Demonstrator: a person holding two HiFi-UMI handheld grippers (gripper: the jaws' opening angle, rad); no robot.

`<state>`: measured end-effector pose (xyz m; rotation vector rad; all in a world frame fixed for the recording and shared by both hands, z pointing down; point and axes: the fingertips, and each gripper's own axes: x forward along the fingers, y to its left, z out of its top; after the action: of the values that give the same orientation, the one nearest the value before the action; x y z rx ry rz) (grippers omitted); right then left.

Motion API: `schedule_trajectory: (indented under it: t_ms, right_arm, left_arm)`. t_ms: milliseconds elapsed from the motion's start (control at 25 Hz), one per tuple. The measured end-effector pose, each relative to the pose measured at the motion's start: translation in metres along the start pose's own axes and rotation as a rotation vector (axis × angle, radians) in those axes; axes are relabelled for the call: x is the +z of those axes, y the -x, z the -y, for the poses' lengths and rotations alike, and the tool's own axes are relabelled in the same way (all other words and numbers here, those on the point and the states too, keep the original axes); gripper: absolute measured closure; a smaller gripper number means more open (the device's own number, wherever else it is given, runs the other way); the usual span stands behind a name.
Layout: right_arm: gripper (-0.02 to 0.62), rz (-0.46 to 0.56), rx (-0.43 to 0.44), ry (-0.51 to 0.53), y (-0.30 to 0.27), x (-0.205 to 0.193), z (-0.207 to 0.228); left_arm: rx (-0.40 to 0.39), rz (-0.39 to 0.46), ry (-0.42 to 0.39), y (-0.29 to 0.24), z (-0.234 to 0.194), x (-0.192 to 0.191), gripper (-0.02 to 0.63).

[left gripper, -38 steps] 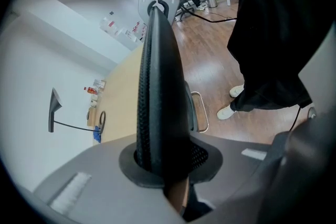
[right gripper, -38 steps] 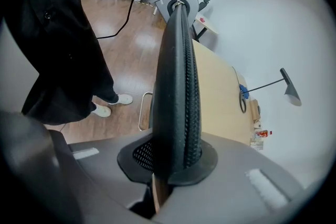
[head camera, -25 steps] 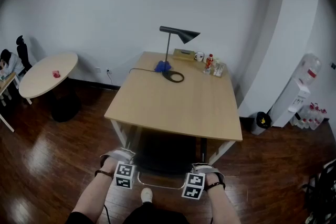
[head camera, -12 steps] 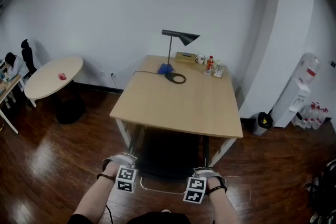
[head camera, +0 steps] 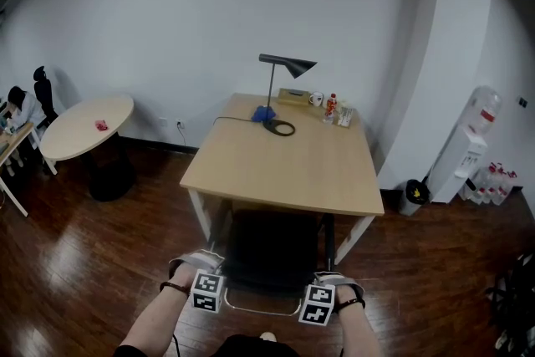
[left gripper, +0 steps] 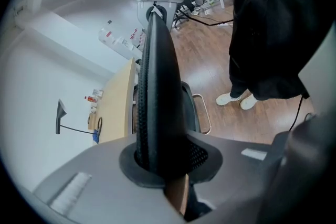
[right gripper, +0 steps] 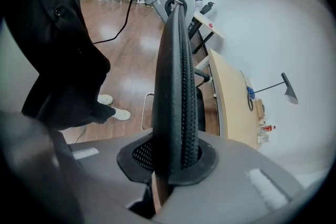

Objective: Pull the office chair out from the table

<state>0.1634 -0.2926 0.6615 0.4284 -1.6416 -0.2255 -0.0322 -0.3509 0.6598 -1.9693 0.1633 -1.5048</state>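
The chair [head camera: 269, 251] is black. Its back is a thin net with a smooth dark rim. A silver bar [head camera: 259, 313] curves below the back, near the dark wood floor [head camera: 100, 263].

The chair stands at the near side of the bench [head camera: 288, 159], with its front close up to the bench's edge. It faces the bench and the far wall, and its back is turned to the person. The back stands up straight. Its top edge is the long part. That edge runs from left to right, in line with the near edge of the bench.

The left gripper [left gripper: 160, 162] is almost closed and pinches the top edge of the back near its left end. The right gripper [right gripper: 170, 162] pinches the same edge near the right end. Its jaws have just let out a tiny bit, but the rim sits tight between them.

The bench is pale wood on white legs. A black lamp [head camera: 287, 64] stands at its far end. The person's pale shoes [left gripper: 236, 99] are on the floor behind the chair
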Motion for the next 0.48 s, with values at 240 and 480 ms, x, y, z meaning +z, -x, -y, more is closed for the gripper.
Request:
schedule_trajectory:
  t_ms: [240, 480]
  right_arm:
    - [0.552, -0.003, -0.006, -0.016, 0.012, 0.003, -0.026]
    - [0.549, -0.010, -0.002, -0.032, 0.020, 0.006, -0.049]
  left_arm:
    - [-0.010, 0.010, -0.010, 0.016, 0.021, 0.006, 0.557]
    - [-0.026, 0.027, -0.013, 0.027, 0.041, 0.012, 0.555]
